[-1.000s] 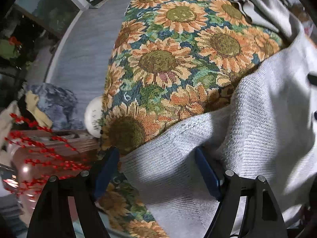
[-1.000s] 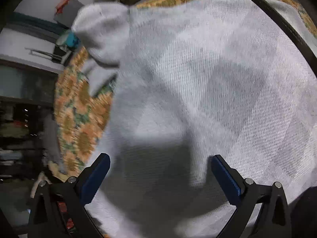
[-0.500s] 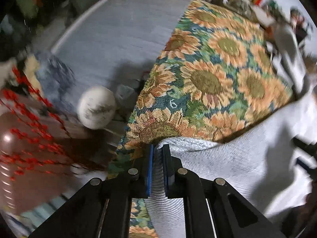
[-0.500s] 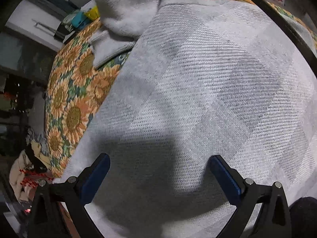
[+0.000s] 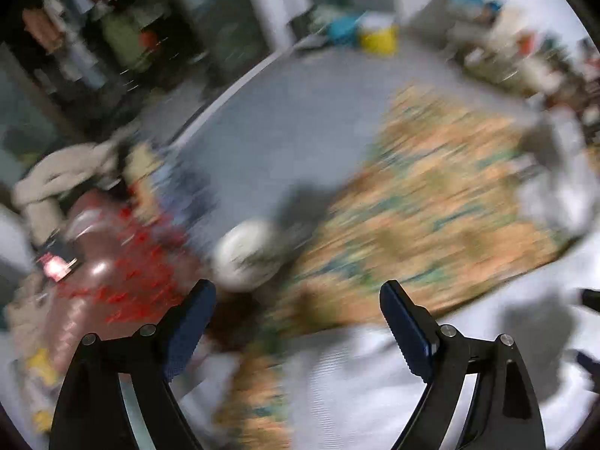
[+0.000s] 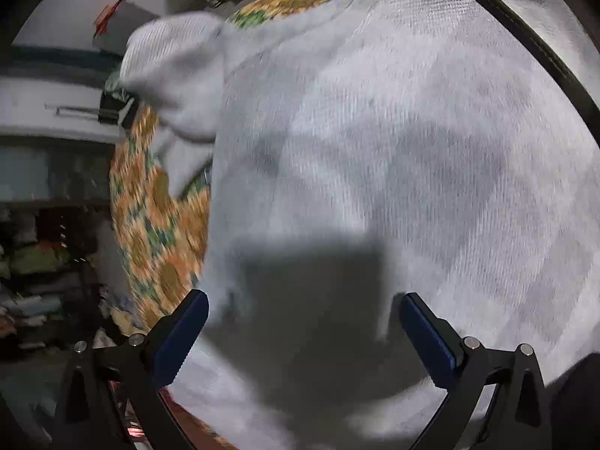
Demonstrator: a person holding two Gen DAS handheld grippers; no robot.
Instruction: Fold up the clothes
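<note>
A light grey knitted garment (image 6: pixel 375 157) lies spread over a sunflower-patterned cloth (image 6: pixel 150 225); one bunched sleeve or corner (image 6: pixel 176 75) sticks up at its far left. My right gripper (image 6: pixel 302 322) is open just above the garment's near part, holding nothing. In the blurred left wrist view the garment (image 5: pixel 375 382) fills the lower right over the sunflower cloth (image 5: pixel 431 206). My left gripper (image 5: pixel 298 318) is open and empty above the garment's edge.
Left of the cloth are a white round object (image 5: pixel 243 255), a brown glossy vessel with red berry sprigs (image 5: pixel 112 262) and a grey floor (image 5: pixel 281 131). A yellow container (image 5: pixel 378 37) and cluttered shelves stand at the back.
My left gripper, shut on the garment's edge half a second ago, has opened and let it go, and swings fast, blurring its view. The right gripper stays open over the garment.
</note>
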